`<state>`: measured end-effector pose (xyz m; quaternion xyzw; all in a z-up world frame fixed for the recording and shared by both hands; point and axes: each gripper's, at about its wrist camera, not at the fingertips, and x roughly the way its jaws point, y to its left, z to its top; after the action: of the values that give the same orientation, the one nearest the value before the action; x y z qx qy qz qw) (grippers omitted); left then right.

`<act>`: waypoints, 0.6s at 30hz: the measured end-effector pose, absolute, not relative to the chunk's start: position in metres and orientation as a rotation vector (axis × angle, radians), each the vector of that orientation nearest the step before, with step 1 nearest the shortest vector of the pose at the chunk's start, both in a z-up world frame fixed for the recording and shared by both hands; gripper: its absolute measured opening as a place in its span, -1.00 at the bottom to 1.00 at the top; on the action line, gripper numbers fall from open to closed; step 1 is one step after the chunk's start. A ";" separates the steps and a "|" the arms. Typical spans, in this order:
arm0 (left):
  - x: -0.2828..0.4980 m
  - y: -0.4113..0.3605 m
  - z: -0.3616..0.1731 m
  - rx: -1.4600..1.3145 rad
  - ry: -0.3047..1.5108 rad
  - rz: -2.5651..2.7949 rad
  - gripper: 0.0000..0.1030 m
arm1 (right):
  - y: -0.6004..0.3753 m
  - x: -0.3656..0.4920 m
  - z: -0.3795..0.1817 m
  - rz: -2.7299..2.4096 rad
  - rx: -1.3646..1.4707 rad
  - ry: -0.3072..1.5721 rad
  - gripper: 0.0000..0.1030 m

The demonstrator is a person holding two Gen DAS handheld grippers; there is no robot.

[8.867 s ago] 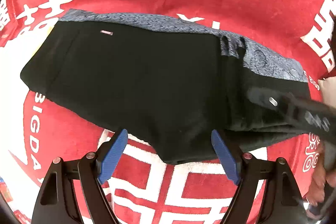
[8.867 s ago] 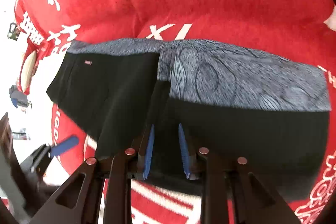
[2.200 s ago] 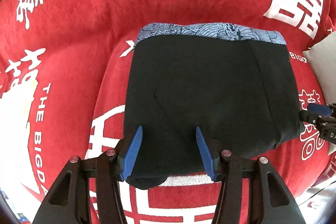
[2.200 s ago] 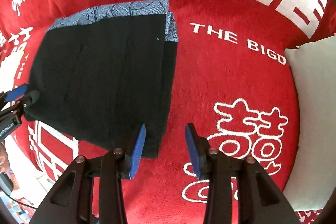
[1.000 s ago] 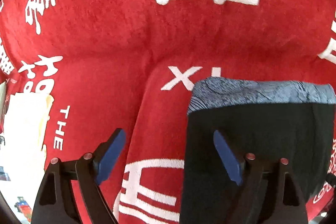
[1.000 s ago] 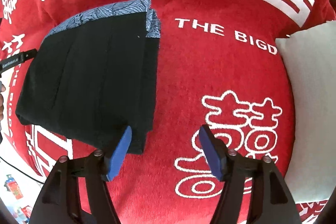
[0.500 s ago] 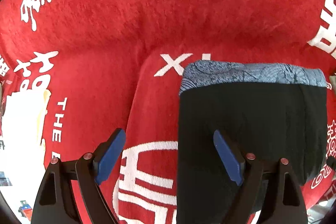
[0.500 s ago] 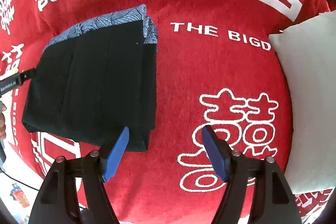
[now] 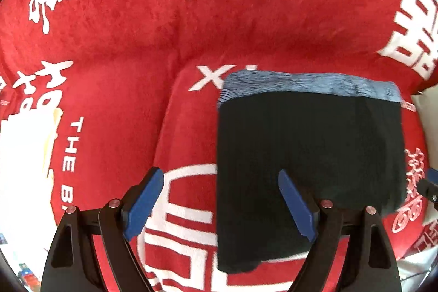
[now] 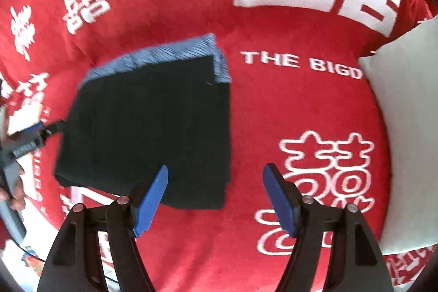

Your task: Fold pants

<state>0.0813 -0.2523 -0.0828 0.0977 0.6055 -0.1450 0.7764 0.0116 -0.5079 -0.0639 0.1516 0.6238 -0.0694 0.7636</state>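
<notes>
Now that both blue-padded grippers, left gripper (image 9: 220, 205) and right gripper (image 10: 216, 199), have released and lifted wide open, empty, we list the black trousers with patterned blue waistband (image 9: 309, 160), a compact rectangle on the red printed blanket (image 9: 115, 26): folding apparently complete.

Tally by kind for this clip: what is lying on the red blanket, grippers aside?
Folded black pants with a blue patterned waistband: 1
White pillow: 1
Total on the red blanket: 2
</notes>
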 end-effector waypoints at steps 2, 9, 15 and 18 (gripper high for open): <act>0.073 -0.254 -0.079 0.185 1.310 -0.360 0.68 | -0.504 0.011 -0.061 -0.101 0.386 1.330 0.34; 0.040 -0.267 -0.108 0.186 1.377 -0.479 0.68 | -0.491 0.008 -0.094 -0.028 0.460 1.426 -0.39; 0.036 -0.271 -0.112 0.240 1.353 -0.496 0.69 | -0.493 -0.003 -0.110 -0.063 0.503 1.453 -0.35; 0.041 -0.267 -0.106 0.237 1.370 -0.501 0.69 | -0.489 -0.008 -0.107 -0.102 0.507 1.460 -0.20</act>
<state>0.0413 -0.2670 -0.1062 0.1078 0.6242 -0.2281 0.7394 -0.0083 -0.4891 -0.1074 0.2287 0.6592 -0.0458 0.7149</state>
